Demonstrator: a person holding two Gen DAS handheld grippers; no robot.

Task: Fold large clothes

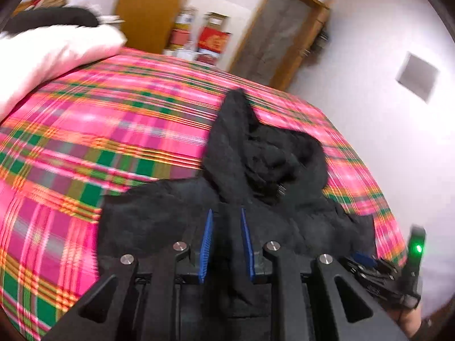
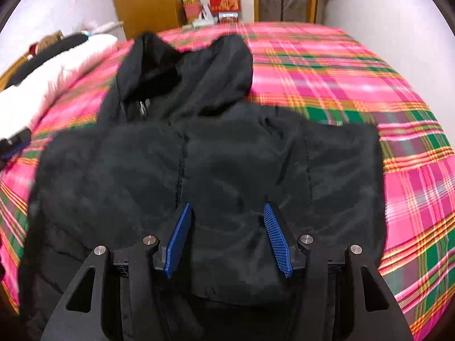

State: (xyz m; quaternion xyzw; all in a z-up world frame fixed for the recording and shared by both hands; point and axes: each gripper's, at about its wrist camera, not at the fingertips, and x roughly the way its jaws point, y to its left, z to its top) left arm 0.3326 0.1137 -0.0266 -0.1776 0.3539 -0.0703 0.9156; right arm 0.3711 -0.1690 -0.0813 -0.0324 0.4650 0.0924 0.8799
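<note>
A large black hooded jacket [image 2: 204, 153] lies front-up on a pink plaid bed cover [image 2: 355, 65], hood [image 2: 187, 65] toward the far side. It also shows in the left wrist view [image 1: 256, 176]. My left gripper [image 1: 226, 213] hovers over the jacket's lower part; its blue pads [image 1: 206, 241] stand partly apart with black fabric seen between them, and whether they pinch it is unclear. My right gripper [image 2: 226, 207] is open above the jacket's middle, pads [image 2: 179, 238] wide apart. The right gripper also shows at the left view's right edge [image 1: 392, 267].
A white pillow or quilt [image 1: 48, 59] with a dark item on it lies at the bed's left. Beyond the bed stand a wooden wardrobe [image 2: 145, 0], stacked boxes [image 2: 221, 2] and a door [image 1: 284, 34]. A white wall is at right.
</note>
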